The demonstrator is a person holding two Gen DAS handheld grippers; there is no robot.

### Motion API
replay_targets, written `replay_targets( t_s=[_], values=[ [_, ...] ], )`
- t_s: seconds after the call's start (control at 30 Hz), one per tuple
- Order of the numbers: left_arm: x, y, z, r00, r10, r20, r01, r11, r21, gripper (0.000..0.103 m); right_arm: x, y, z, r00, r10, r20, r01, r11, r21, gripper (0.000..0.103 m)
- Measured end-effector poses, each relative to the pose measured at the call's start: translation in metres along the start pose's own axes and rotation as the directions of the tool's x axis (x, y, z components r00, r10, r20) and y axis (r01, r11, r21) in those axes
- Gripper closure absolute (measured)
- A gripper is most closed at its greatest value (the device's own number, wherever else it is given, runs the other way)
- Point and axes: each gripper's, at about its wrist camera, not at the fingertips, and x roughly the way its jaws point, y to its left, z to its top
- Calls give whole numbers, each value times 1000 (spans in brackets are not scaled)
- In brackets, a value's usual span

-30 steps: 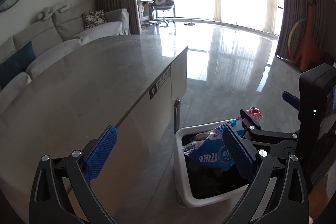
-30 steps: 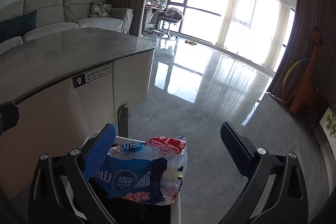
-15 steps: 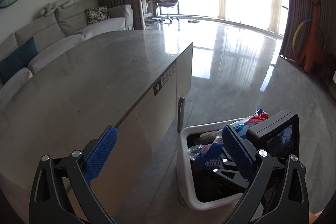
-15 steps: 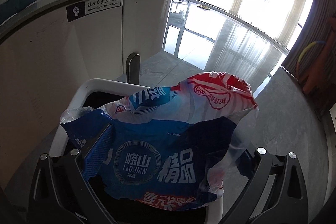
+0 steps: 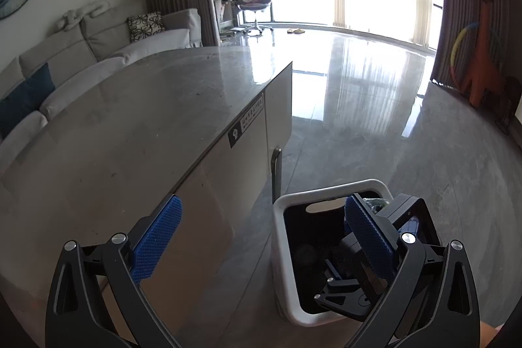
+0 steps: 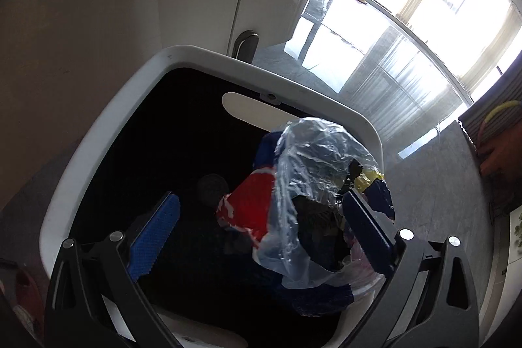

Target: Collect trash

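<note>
A white trash bin [image 6: 98, 132] with a black inside stands on the floor beside the counter; it also shows in the left wrist view [image 5: 280, 237]. A crumpled blue, red and clear plastic wrapper [image 6: 306, 194] lies inside the bin against its right side. My right gripper [image 6: 261, 230] is open and reaches down into the bin; the wrapper rests against its right finger, and the jaws do not clamp it. My left gripper [image 5: 261, 237] is open and empty above the counter edge. The right gripper's body [image 5: 385, 250] shows inside the bin in the left wrist view.
A grey stone counter [image 5: 130, 126] with white cabinet fronts [image 6: 98, 5] stands left of the bin. A metal post [image 5: 276, 172] rises behind the bin. Glossy floor [image 5: 375, 106] spreads beyond. A sofa [image 5: 81, 54] sits far left, an orange dinosaur toy [image 5: 483, 54] far right.
My right gripper has dropped into the bin with the wrapper, which has slid from between the fingers to the right side. My left gripper has risen slightly.
</note>
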Motion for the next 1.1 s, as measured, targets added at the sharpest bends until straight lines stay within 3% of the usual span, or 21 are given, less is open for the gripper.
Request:
replay_targets(
  t_s=[0.43, 1.1],
  values=[
    [3, -1, 2, 1000, 1, -2, -1, 1000, 3, 4, -37, -19, 11, 990, -34, 136, 21, 996, 91, 3],
    [-19, 27, 5, 999, -1, 49, 4, 998, -58, 4, -107, -23, 29, 965, -56, 256, 39, 997, 71, 3]
  ],
)
